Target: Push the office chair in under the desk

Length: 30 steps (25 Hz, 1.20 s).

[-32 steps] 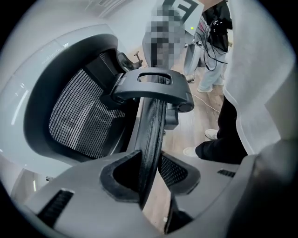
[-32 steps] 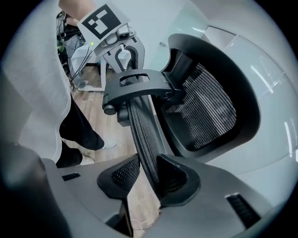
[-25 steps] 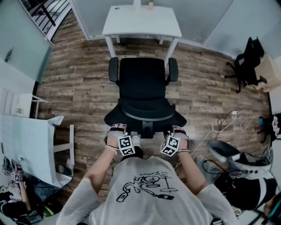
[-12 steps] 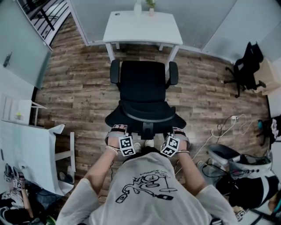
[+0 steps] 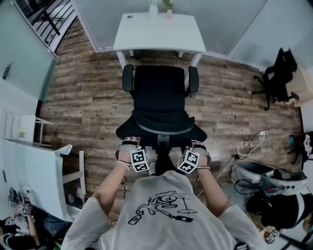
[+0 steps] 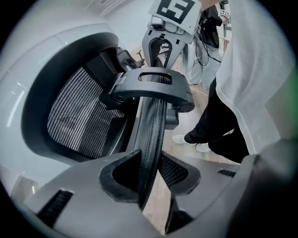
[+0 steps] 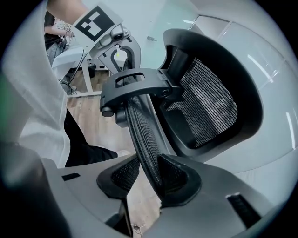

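Chair (image 5: 159, 93): black office chair, sitting dead centre on the wood floor (image 5: 88, 97). Its seat is facing 12 o'clock and its backrest is facing the person at 6 o'clock.

Desk (image 5: 159, 31): white one, standing at 12 o'clock from the chair, up against the wall. The seat's front edge is sitting just short of it and the armrests are lining up near the two front legs, so the chair isn't tucked under yet.

Left gripper (image 6: 150, 172): clamping narrow on the backrest rim (image 6: 151, 132). From overhead that's roughly 7 o'clock on the chair. The black mesh edge is running straight up between the two pads.

Right gripper (image 7: 148, 176): doing the same at about 5 o'clock, jaws pinching narrow on that same rim, with the mesh pressing against the pads.

Bracket (image 6: 151, 88): dark plastic piece with a slot, sitting on the back of the backrest between the two grippers.

Person (image 5: 161, 210): wearing a white T-shirt with a drawing on it, standing at 6 o'clock with both arms reaching forward to the backrest.

Desk top: two small things (image 5: 153, 9) are sitting at the far edge, too small to tell what they are.

Other stuff: a second black chair (image 5: 276, 73) is sitting well apart at 3 o'clock, a white table (image 5: 29, 171) at 8 o'clock, and cables (image 5: 244, 146) are lying on the floor at 4 o'clock.
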Motion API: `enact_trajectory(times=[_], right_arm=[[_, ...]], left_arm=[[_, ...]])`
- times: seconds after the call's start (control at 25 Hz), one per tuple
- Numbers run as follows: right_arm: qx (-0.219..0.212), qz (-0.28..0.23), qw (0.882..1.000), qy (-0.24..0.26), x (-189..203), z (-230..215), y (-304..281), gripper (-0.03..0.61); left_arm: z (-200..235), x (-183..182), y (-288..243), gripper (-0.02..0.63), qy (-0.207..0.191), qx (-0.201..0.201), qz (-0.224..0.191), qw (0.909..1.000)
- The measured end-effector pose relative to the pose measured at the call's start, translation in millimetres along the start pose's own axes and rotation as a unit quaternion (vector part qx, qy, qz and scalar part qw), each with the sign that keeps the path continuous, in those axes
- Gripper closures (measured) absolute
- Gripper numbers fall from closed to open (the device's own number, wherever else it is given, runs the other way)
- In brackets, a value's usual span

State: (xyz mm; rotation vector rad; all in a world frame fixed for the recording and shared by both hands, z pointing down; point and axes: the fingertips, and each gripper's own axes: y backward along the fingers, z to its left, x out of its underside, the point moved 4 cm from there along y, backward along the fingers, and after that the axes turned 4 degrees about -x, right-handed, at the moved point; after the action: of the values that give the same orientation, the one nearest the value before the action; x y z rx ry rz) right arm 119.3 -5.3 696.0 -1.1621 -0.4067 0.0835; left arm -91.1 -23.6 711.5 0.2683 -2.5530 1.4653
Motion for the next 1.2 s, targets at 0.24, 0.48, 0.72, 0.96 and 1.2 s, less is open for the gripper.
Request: enact_trajectory(times=[0.24, 0.48, 0.72, 0.96, 1.2], right_arm=[[0.0, 0.0, 1.0, 0.002, -7, -26, -15, 0.425], [-0.006, -0.004, 1.0, 0.002, -16, -59, -27, 0.425], [-0.015, -0.007, 1.0, 0.003, -22, -86, -37, 0.425], [-0.019, -0.011, 1.0, 0.005, -28, -111, -48, 0.425], [-0.022, -0.015, 1.0, 0.01, -30, -138, -60, 0.425]], left_arm=[[27, 3, -16, 0.491, 0.002, -0.003, 0.005, 1.0], [56, 3, -34, 0.491, 0.006, -0.002, 0.011, 0.9999], [82, 2, -49, 0.491, 0.011, -0.005, 0.017, 0.9998], [105, 2, -63, 0.491, 0.014, -0.002, 0.024, 0.9996], [129, -2, -79, 0.491, 0.019, -0.003, 0.034, 0.9992]])
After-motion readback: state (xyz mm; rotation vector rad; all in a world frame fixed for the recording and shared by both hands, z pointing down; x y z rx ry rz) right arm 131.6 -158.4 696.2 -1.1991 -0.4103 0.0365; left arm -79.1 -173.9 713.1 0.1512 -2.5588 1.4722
